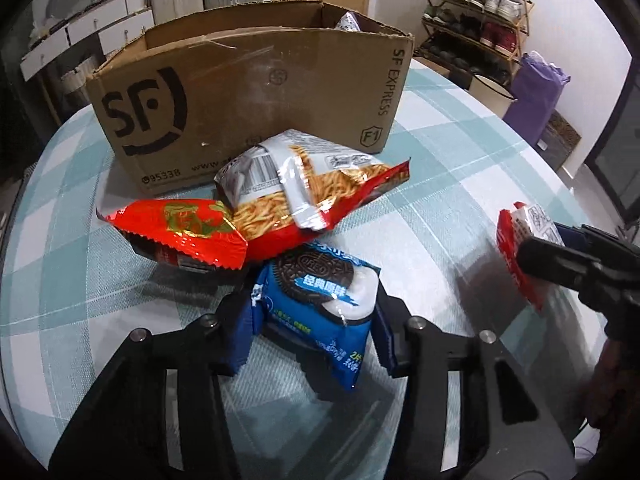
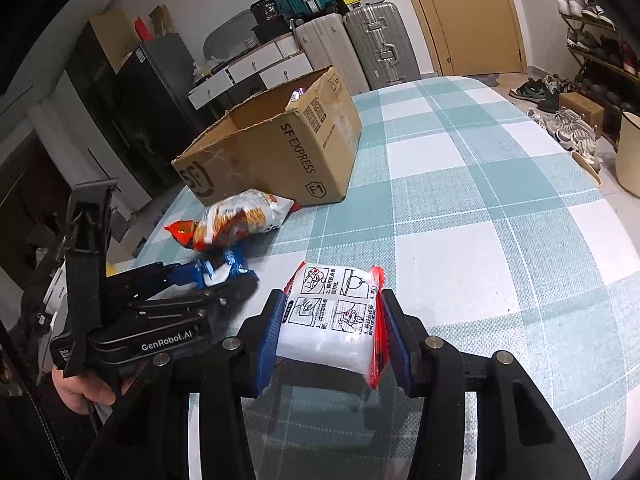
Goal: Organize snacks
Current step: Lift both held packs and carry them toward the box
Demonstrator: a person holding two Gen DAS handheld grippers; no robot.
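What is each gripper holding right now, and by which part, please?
Left gripper: blue Oreo pack, by its two side edges. Right gripper: red-and-white snack packet, by its sides.

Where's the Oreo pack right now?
In the left wrist view, the Oreo pack sits low centre on the table, between the left hand-held gripper's pads, just before the red packet.

light: dim indoor | glare: snack wrappers | edges: fisheye-warped, dark corners | focus: sharp

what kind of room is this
Probably a home entryway or dining area: a shoe rack, suitcases by a door, and a checked-cloth table.
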